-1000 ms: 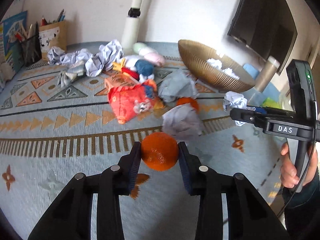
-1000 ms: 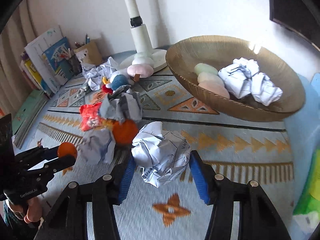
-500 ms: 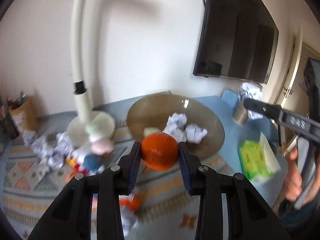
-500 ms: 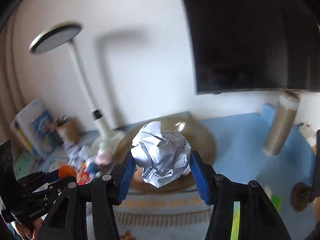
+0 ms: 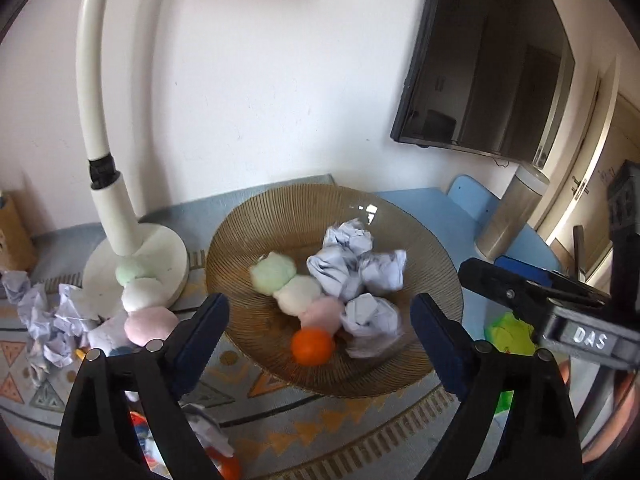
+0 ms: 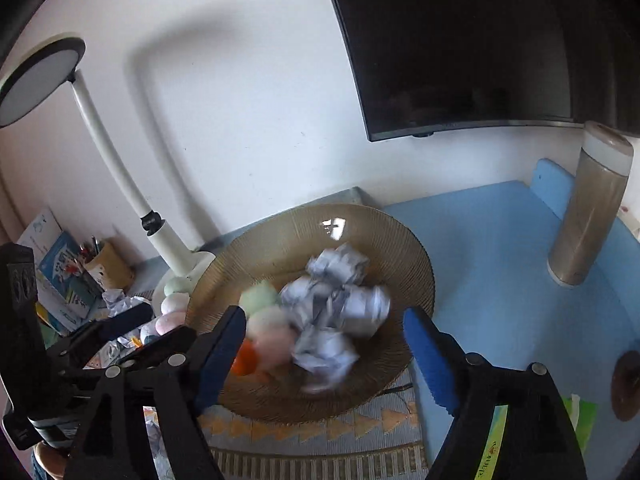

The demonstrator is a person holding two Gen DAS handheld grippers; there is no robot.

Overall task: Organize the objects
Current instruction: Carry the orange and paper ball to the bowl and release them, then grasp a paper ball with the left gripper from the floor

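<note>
A ribbed amber bowl (image 5: 256, 236) (image 6: 404, 240) stands on the patterned mat. In it lie an orange (image 5: 312, 346) (image 6: 245, 360), several crumpled paper balls (image 5: 372, 316) (image 6: 325, 354) and pastel soft balls (image 5: 274, 276) (image 6: 260, 298). My left gripper (image 5: 318, 330) is open and empty above the bowl's near side. My right gripper (image 6: 324, 346) is open and empty above the bowl, and it shows at the right of the left wrist view (image 5: 520, 288). The bowl's contents are blurred in the right wrist view.
A white lamp (image 5: 136, 256) (image 6: 176, 256) stands left of the bowl, with more soft balls (image 5: 144, 300) and crumpled paper (image 5: 40, 320) by it. A metal flask (image 6: 588, 216) stands on the blue surface at right. A green pack (image 5: 508, 328) lies near the bowl. A screen (image 6: 460, 40) hangs on the wall.
Both grippers have opened. The orange left my left gripper and the paper ball left my right gripper; both now lie in the bowl.
</note>
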